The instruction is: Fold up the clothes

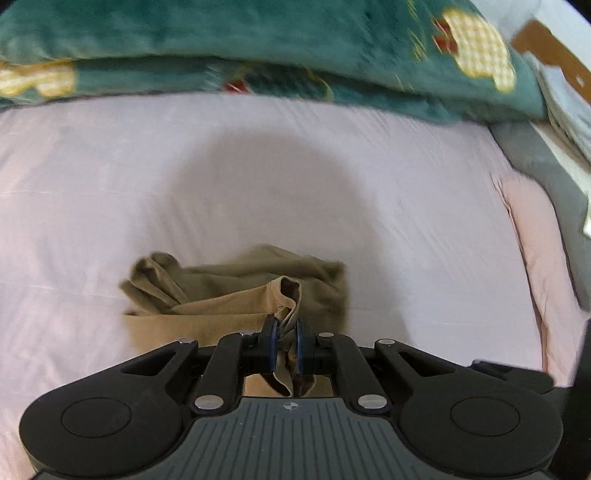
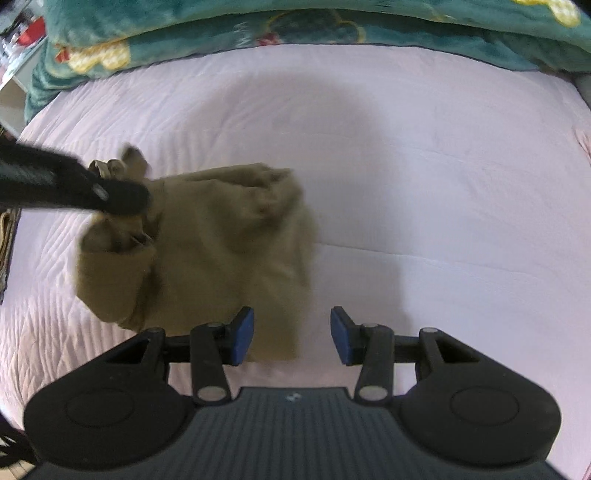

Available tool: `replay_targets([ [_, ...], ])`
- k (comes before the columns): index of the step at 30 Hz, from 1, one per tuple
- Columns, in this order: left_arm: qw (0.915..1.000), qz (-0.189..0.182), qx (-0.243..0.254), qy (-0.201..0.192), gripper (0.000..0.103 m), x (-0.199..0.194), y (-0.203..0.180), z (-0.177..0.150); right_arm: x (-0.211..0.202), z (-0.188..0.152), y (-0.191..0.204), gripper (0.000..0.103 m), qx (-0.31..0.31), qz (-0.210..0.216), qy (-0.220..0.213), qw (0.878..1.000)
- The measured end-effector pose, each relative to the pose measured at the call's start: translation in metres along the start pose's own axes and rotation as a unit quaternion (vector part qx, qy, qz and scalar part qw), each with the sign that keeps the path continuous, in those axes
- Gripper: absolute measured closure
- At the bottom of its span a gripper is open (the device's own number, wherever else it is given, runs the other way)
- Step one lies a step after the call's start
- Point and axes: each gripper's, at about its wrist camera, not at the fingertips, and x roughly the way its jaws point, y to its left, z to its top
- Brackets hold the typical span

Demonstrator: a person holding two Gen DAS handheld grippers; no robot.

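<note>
1. The left gripper (image 1: 286,341) is clamped tight on a bunched edge of the tan garment (image 1: 236,295), low and centre in the left wrist view, with the cloth trailing away from the pads.
2. The right gripper (image 2: 291,334) has its blue pads standing wide apart with nothing between them, poised just over the garment's near edge at the bottom centre of the right wrist view.
3. The garment (image 2: 207,251) sits left of centre on the pink bedsheet (image 2: 424,203), crumpled and not yet laid flat.
4. To do this well, I'd say the free right gripper should take a second corner so the cloth can be stretched out flat before any fold.
5. Room? Plenty: bare sheet stretches to the right and upper centre.
6. The teal blanket (image 2: 332,26) borders the top of the frame, and the bed's edge (image 1: 532,236) shows at the right of the left wrist view, so keep the spread between them.
</note>
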Motion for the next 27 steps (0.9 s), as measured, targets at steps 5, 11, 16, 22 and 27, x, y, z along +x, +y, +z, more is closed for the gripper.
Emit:
replay_targets([
  [5, 0.9992, 0.001, 0.028, 0.029, 0.094, 0.049, -0.022, -0.015, -0.005, -0.002, -0.033, 0.057, 0.017, -0.003, -0.006, 1.0],
  [11, 0.9974, 0.013, 0.061, 0.037, 0.087, 0.085, -0.025, -0.032, -0.002, -0.005, -0.053, 0.057, 0.033, 0.003, -0.008, 0.999],
  [16, 0.9966, 0.011, 0.075, 0.034, 0.075, 0.071, -0.033, -0.029, -0.003, -0.007, -0.054, 0.057, 0.037, 0.006, -0.012, 0.999],
  [22, 0.9913, -0.017, 0.125, -0.04, 0.048, 0.002, -0.051, -0.036, -0.021, -0.012, -0.06, 0.057, 0.04, -0.001, -0.027, 0.999],
  [27, 0.9929, -0.001, 0.1, -0.063, 0.048, -0.05, -0.007, -0.038, -0.031, -0.006, -0.044, 0.057, 0.038, 0.009, -0.048, 0.998],
])
